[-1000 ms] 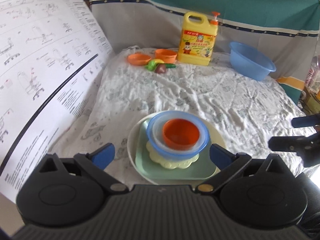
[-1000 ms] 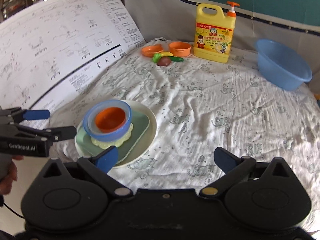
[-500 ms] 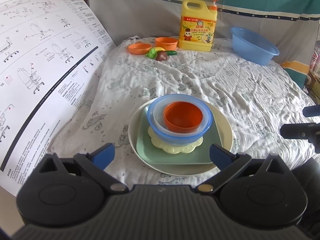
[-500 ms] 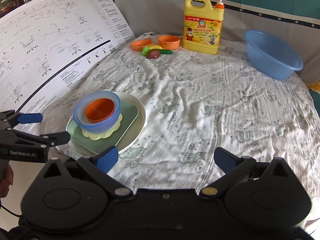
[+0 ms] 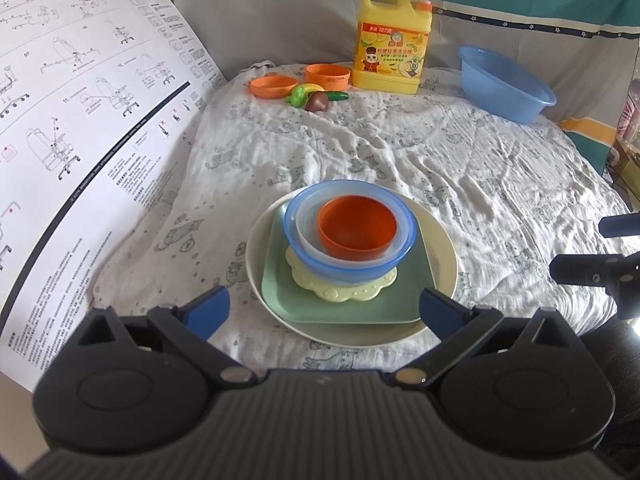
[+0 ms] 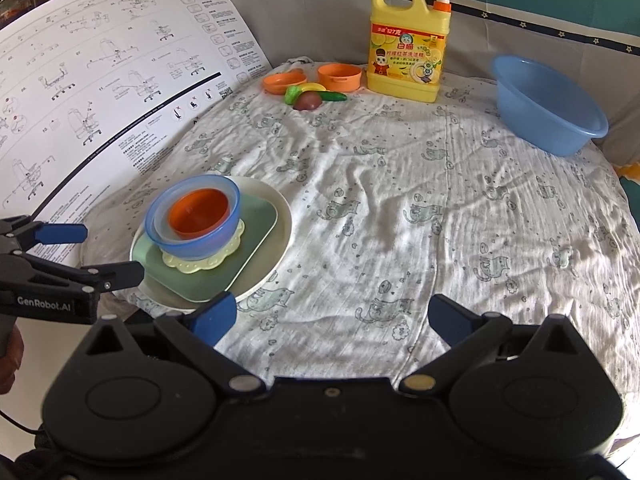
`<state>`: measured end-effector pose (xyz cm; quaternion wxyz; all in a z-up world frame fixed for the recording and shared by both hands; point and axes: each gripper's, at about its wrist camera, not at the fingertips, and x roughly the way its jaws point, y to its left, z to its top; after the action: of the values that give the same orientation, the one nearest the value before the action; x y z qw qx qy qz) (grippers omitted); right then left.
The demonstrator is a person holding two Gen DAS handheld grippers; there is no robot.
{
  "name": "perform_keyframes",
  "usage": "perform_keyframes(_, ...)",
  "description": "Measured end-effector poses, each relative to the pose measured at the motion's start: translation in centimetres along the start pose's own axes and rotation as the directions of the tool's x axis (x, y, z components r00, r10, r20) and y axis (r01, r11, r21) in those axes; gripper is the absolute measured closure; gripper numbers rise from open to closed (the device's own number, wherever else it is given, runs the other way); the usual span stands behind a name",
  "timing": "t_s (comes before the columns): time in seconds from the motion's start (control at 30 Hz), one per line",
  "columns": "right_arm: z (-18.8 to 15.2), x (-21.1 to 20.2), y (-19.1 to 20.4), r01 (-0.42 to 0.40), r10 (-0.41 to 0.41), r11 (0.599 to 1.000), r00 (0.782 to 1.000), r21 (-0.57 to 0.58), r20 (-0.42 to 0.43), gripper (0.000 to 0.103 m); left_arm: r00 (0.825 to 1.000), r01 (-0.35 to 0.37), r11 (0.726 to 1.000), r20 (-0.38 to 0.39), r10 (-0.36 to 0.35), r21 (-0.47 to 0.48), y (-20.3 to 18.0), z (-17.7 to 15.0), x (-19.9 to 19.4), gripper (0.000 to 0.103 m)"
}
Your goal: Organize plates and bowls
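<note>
A stack stands on the cloth near the front left: a cream round plate (image 5: pixel 442 240), a green square plate (image 5: pixel 412 280), a yellow scalloped plate (image 5: pixel 340 290), a blue bowl (image 5: pixel 352 266), a clear bowl and an orange bowl (image 5: pixel 356 226) nested on top. The stack also shows in the right wrist view (image 6: pixel 200 220). My left gripper (image 5: pixel 322 308) is open and empty just in front of the stack. My right gripper (image 6: pixel 332 314) is open and empty over bare cloth, to the right of the stack.
At the back stand a yellow detergent jug (image 5: pixel 390 48), two small orange dishes (image 5: pixel 328 74), toy vegetables (image 5: pixel 316 98) and a blue basin (image 5: pixel 504 84). A large instruction sheet (image 5: pixel 80 120) leans along the left side. The cloth (image 6: pixel 400 200) is wrinkled.
Both grippers have drawn back and risen slightly from the stack, so it sits farther ahead in both views. Nothing on the cloth has moved.
</note>
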<state>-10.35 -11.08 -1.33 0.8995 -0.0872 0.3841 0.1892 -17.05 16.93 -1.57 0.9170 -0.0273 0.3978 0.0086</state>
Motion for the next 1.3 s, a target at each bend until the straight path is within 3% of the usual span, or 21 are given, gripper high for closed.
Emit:
perform_keyframes(0.5,0.0,0.2,0.0,0.004,-0.004,1.000,1.000,0.001,-0.016,0.000,0.999,-0.054,0.998,0.001,0.054,0.044,-0.6,-0.3,0.5,0.000)
perform_keyframes(1.3,-0.1,0.6,0.2,0.001,-0.002,1.000,0.999,-0.024,-0.033,0.000,0.999,-0.038,0.998,-0.012,0.038,0.052,-0.5,-1.0,0.7,0.000)
